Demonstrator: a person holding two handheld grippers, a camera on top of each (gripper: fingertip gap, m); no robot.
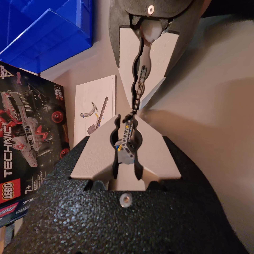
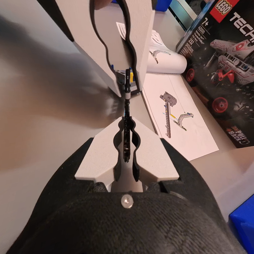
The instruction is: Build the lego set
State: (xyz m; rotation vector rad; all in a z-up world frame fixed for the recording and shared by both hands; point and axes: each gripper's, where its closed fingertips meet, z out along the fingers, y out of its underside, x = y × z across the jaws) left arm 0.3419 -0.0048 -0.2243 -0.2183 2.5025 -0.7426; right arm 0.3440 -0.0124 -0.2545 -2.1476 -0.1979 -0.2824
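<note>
I am working over a pale grey worktop point(image 2: 206, 178), and it is carrying everything around my two tools. The blue storage bins point(image 1: 45, 34) are sitting at its far left in the left wrist view. Just beside them the dark set box point(image 2: 222, 71), with its picture of a red-wheeled truck, is standing against the open instruction booklet point(image 2: 178, 116), which is lying flat with a building step showing.

My left hand-held gripper point(image 1: 125, 121) is clenching a grey assembly point(image 1: 127, 145): a light grey angled beam with a grey block at its base and small yellow and blue pins showing. It is sitting between the fingers, above the worktop.

My right hand-held gripper point(image 2: 127, 121) is grasping a long dark beam point(image 2: 126, 138) with a row of holes, edge-on to its camera, running out past the fingertips. In the left wrist view that same beam is pointing down toward the assembly from the opposite tool.

A thin black axle point(image 2: 31, 85) with a light grey bush on it is lying between the two tools, and the beam's tip seems to be touching the assembly there, though motion blur is making the joint hard to read.
</note>
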